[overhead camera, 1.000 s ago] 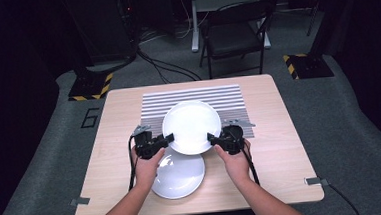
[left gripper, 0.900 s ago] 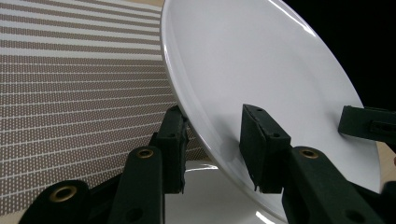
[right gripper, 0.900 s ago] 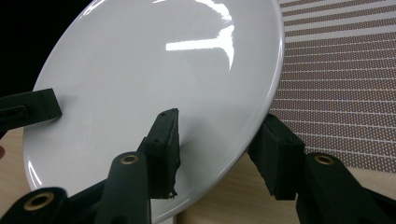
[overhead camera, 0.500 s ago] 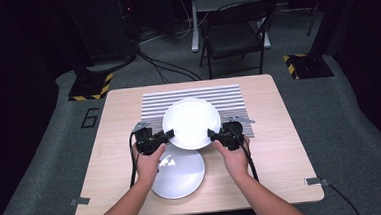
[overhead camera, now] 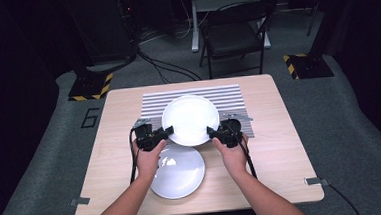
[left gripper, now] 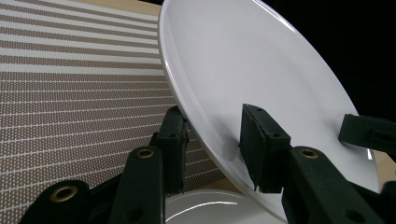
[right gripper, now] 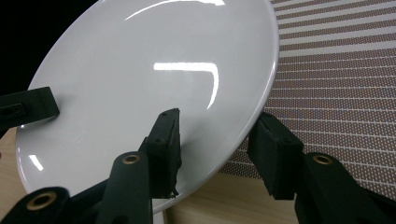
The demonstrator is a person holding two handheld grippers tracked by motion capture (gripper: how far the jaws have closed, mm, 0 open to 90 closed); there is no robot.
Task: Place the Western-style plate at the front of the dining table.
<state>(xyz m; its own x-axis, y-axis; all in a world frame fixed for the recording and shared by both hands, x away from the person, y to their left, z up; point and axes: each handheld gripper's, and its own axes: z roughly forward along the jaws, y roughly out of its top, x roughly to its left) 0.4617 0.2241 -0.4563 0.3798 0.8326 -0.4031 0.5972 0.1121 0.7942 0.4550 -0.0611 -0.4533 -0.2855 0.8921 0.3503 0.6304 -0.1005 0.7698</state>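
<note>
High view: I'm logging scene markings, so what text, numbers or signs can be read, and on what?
"6": a dark numeral on the grey carpet floor, left of the light wooden table.
The two round white ceramic plates and striped placemat bear no text.

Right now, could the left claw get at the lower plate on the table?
Probably not yet: the left claw is shut on the upper plate, shared with the right claw. The lower plate lies uncovered just below, reachable once it lets go.

Upper plate (overhead camera: 190, 119): glossy white ceramic. Fingers (left gripper: 261, 140): matt black plastic. Mat (overhead camera: 228, 96): woven, striped. Surface (overhead camera: 276, 157): smooth light wood.
</note>
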